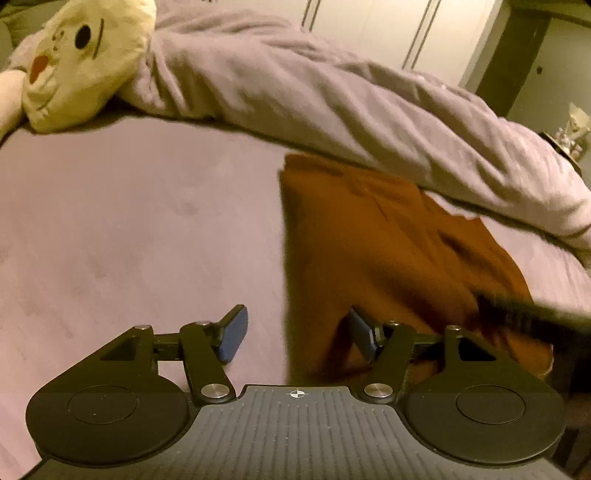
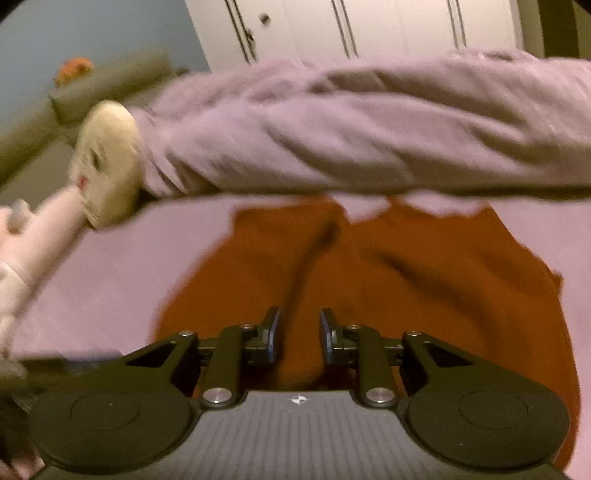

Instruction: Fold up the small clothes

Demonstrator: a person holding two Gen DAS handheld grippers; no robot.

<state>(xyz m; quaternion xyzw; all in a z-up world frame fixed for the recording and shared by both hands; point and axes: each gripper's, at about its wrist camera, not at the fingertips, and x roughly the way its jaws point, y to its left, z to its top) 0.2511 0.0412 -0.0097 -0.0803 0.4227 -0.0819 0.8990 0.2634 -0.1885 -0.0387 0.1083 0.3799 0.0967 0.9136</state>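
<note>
An orange garment (image 1: pixel 388 251) lies spread on the lilac bed sheet (image 1: pixel 129 221). My left gripper (image 1: pixel 297 334) is open over the garment's left edge, its left pad over bare sheet and its right pad over the cloth. In the right wrist view the garment (image 2: pixel 369 266) fills the middle. My right gripper (image 2: pixel 298 334) is open with a narrow gap, low over the near part of the cloth. Nothing is held. The right gripper's dark, blurred body (image 1: pixel 524 317) shows at the right of the left wrist view.
A bunched lilac duvet (image 1: pixel 332 92) lies across the far side of the bed, touching the garment's far edge. A cream plush toy (image 1: pixel 81 59) lies at the far left, also in the right wrist view (image 2: pixel 107 162). White wardrobe doors (image 2: pixel 369 26) stand behind.
</note>
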